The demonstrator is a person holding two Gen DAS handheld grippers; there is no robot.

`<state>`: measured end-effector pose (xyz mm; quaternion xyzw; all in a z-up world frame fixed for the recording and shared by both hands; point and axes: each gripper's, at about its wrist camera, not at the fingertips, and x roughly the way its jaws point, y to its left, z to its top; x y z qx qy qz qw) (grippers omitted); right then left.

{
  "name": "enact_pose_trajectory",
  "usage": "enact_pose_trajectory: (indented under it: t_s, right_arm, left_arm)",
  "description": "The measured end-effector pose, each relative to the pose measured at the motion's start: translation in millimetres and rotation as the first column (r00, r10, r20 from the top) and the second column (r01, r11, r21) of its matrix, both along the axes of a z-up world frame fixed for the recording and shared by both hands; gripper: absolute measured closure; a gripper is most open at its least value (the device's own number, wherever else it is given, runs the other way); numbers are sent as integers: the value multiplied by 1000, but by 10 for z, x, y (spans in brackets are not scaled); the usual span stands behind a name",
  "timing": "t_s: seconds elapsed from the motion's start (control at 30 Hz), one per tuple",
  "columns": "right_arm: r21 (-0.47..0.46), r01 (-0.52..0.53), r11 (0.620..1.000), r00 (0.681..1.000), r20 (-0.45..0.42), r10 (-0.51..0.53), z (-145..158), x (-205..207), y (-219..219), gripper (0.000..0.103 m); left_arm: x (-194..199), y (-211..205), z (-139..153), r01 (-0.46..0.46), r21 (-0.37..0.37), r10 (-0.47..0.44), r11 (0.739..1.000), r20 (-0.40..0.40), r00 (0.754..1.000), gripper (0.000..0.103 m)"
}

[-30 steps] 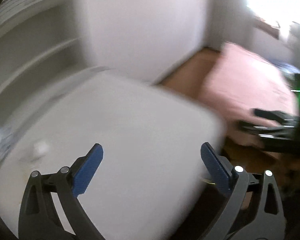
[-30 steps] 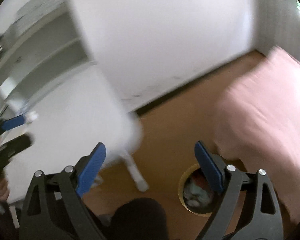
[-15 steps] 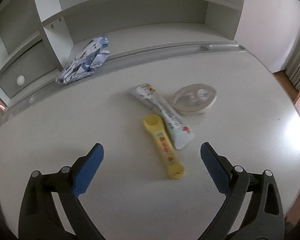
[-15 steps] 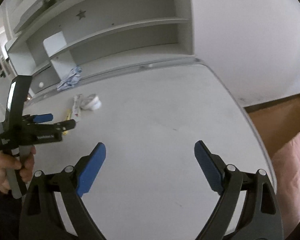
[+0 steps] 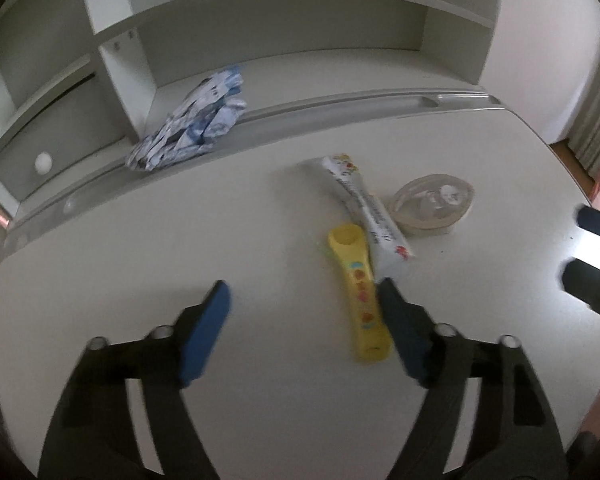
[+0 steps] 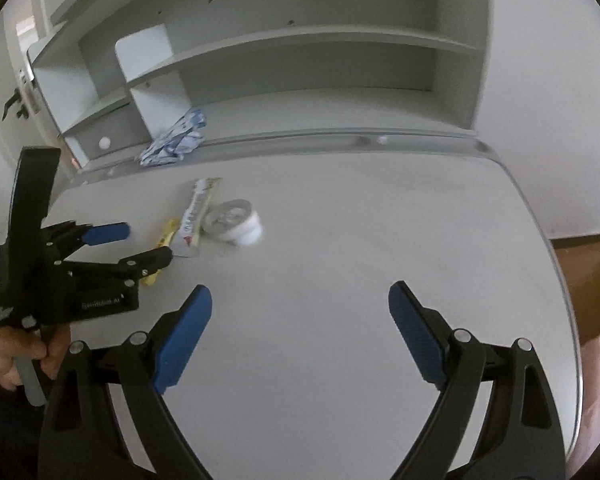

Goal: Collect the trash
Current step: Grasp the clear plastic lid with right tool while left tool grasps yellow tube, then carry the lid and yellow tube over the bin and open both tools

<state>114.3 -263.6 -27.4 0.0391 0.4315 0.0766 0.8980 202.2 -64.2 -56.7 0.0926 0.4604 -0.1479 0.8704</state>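
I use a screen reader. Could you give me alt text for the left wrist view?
The left tongs, open, hover over a white desk beside a yellow wrapper, which lies against a white tube and near a clear lid. A crumpled blue-and-white wrapper lies on the shelf behind.

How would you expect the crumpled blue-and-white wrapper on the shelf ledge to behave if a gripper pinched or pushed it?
The wrapper looks creased and thin, so it would probably crush and flop. It seems light, likely sliding along the ledge when pushed.

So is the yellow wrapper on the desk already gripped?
No. The yellow wrapper lies flat on the desk, untouched by the left hand-held gripper, whose jaws have just been closing.
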Motion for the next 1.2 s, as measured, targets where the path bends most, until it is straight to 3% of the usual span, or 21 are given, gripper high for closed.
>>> enact_pose_trajectory:
  t_s: [0.07, 0.13, 0.17, 0.27, 0.47, 0.7, 0.8, 0.93, 1.2]
  right_arm:
    - [0, -35, 999, 999, -17, 35, -16, 154, 86, 16]
    - [3, -74, 997, 997, -38, 74, -45, 323, 173, 16]
    - [2, -88, 996, 995, -46, 88, -60, 378, 203, 17]
    - [-29, -135, 990, 989, -70, 132, -128, 574, 340, 20]
    - [-110, -227, 968, 972, -83, 219, -198, 792, 566, 23]
    - [-141, -303, 943, 950, -117, 288, -255, 875, 739, 57]
    - [-146, -304, 941, 951, -102, 291, -206, 832, 761, 58]
    - [-82, -274, 958, 962, -42, 271, -44, 737, 689, 58]
    - [15, -140, 990, 989, 55, 138, 313, 278, 208, 58]
  left_arm:
    - [-18, -24, 22, 29, 2, -29, 1000, 8, 1000, 55]
    - [-35, -32, 39, 52, -4, -52, 999, 6, 999, 86]
    - [-39, -24, 45, 63, -17, -63, 998, -3, 998, 90]
    - [-40, 53, 57, 61, -67, -63, 996, -32, 997, 91]
    - [-133, 221, 104, 49, -55, -50, 997, -20, 999, 91]
    - [-157, 318, 117, 35, -57, -37, 998, -26, 999, 91]
    - [-172, 347, 145, 31, -67, -33, 997, -25, 999, 91]
    - [-181, 310, 205, 40, -78, -41, 996, -11, 999, 91]
    - [-341, 28, 422, 107, -112, -104, 988, 33, 994, 91]
